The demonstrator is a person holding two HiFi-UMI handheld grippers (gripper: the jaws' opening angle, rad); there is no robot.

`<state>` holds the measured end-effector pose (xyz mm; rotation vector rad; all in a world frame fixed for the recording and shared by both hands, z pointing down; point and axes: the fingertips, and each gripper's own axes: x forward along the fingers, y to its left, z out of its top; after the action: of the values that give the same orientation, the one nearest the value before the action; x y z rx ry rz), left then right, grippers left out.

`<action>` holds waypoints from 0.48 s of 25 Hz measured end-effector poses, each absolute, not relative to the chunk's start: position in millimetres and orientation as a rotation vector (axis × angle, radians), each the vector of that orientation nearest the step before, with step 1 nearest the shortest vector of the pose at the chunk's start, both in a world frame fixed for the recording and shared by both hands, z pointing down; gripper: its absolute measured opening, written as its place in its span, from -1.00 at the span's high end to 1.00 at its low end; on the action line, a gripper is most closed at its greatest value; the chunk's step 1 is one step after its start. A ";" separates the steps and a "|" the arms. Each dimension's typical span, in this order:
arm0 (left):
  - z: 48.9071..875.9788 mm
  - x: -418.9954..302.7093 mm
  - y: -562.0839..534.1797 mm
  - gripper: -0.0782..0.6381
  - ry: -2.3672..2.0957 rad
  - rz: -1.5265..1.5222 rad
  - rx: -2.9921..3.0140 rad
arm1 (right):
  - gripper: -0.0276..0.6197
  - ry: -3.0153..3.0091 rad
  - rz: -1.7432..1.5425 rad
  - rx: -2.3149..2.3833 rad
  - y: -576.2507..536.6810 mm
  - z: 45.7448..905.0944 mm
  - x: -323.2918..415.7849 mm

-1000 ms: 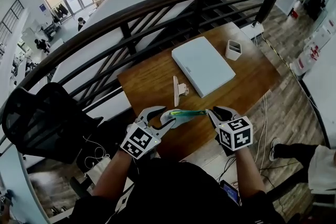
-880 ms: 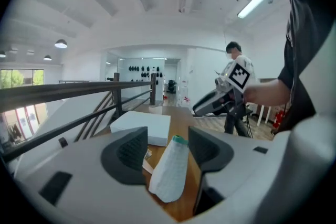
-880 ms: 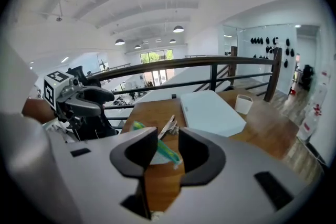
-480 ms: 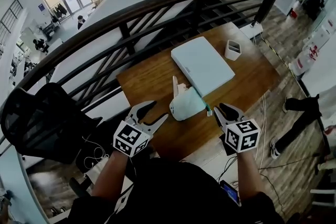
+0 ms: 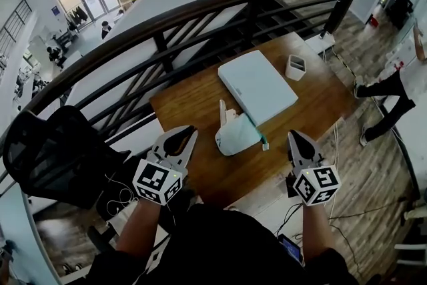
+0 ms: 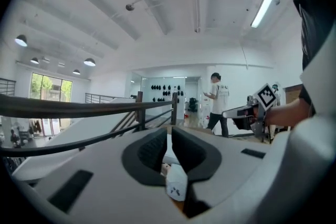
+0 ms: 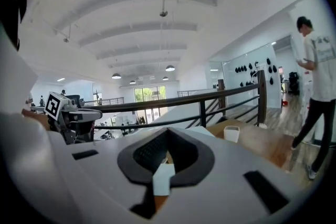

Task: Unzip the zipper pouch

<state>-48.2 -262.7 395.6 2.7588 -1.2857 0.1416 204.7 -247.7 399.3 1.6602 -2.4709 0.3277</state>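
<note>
The pale zipper pouch, with a green zip edge, lies on the wooden table, touched by neither gripper. My left gripper hovers to its left, nearer to me. Its jaws have just been closing and now stand shut with nothing between them. On the pouch's right my right gripper also hangs clear of it. Its jaws have just been closing too, and they are shut and empty. Both grippers point out over the table, almost level.
A flat white box and a small white cup sit farther back on the table. A thin pale stand is beside the pouch. A dark railing runs behind the table, a black chair stands left, and a person walks right.
A second ago both grippers held the pouch between them. They let go, the pouch dropped onto the table, and both grippers drew back, rose and shut.
</note>
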 end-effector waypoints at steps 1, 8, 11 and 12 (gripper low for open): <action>391.0 -50.7 -261.8 0.69 -1.302 0.116 2.758 | 0.93 -2.487 0.304 1.686 -245.8 394.3 207.9; 375.4 -71.4 -245.9 0.72 -1.386 -0.053 2.720 | 0.94 -2.534 0.142 1.781 -224.8 379.5 214.9; 379.1 -76.4 -244.6 0.72 -1.393 -0.037 2.704 | 0.94 -2.530 0.120 1.800 -222.6 377.5 215.2; 380.3 -77.4 -244.2 0.72 -1.388 -0.037 2.696 | 0.94 -2.529 0.117 1.811 -222.5 377.2 215.9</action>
<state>-77.4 -244.2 380.3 2.6962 -1.3884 -0.0369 215.9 -222.5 377.2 1.8113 -2.5286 0.1169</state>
